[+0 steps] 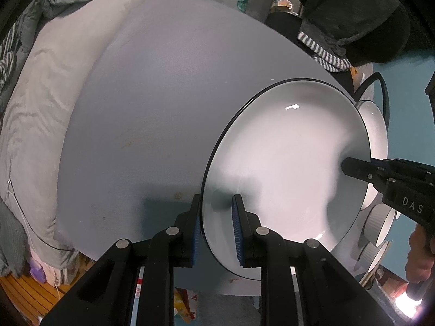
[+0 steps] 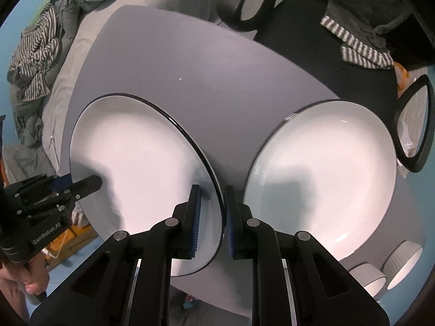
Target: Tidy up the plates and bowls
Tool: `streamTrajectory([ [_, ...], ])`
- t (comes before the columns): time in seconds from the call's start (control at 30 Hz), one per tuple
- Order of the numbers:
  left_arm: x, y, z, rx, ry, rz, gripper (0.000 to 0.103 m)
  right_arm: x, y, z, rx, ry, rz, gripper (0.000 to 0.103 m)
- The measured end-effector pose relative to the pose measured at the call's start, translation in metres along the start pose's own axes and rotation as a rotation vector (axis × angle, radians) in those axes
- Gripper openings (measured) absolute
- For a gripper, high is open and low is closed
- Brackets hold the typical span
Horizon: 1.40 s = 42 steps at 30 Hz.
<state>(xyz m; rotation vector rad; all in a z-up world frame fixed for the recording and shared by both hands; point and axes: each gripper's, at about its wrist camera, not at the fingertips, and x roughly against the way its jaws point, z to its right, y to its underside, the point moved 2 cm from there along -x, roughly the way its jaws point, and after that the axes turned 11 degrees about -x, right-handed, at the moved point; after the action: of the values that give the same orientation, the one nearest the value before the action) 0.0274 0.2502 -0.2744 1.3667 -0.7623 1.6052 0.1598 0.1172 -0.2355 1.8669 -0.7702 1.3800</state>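
Observation:
A white plate with a dark rim (image 1: 285,163) (image 2: 136,168) is held above the grey table (image 1: 149,95). My left gripper (image 1: 216,225) has its jaws either side of the plate's near rim; the same gripper shows in the right wrist view (image 2: 87,184) at the plate's left edge. My right gripper (image 2: 212,217) straddles the plate's right rim, and it appears in the left wrist view (image 1: 353,167). A second white plate (image 2: 326,176) lies on the table to the right. Two white ribbed bowls (image 2: 367,277) (image 2: 405,263) stand beside it.
A grey blanket (image 1: 40,108) and striped clothes (image 2: 35,62) lie on a bed left of the table. A black chair (image 2: 312,27) with striped cloth (image 2: 353,46) stands behind the table. The floor (image 1: 407,76) is teal.

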Motion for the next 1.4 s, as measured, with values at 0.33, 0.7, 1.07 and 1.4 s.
streamTrajectory([
  [0.33, 0.012, -0.004, 0.028, -0.053, -0.013, 0.006, 0.020, 0.019, 0.005, 0.035, -0.049, -0.019, 0.022, 0.016],
  [0.7, 0.009, -0.022, 0.077, -0.121, -0.026, -0.011, 0.020, 0.034, 0.005, 0.090, -0.126, -0.036, 0.044, 0.017],
  [1.07, 0.001, -0.037, 0.119, -0.168, -0.033, -0.035, 0.020, 0.043, 0.004, 0.137, -0.180, -0.033, 0.053, 0.017],
  [1.4, -0.008, -0.050, 0.142, -0.195, -0.052, -0.061, 0.020, 0.040, -0.002, 0.165, -0.203, -0.042, 0.047, 0.017],
])
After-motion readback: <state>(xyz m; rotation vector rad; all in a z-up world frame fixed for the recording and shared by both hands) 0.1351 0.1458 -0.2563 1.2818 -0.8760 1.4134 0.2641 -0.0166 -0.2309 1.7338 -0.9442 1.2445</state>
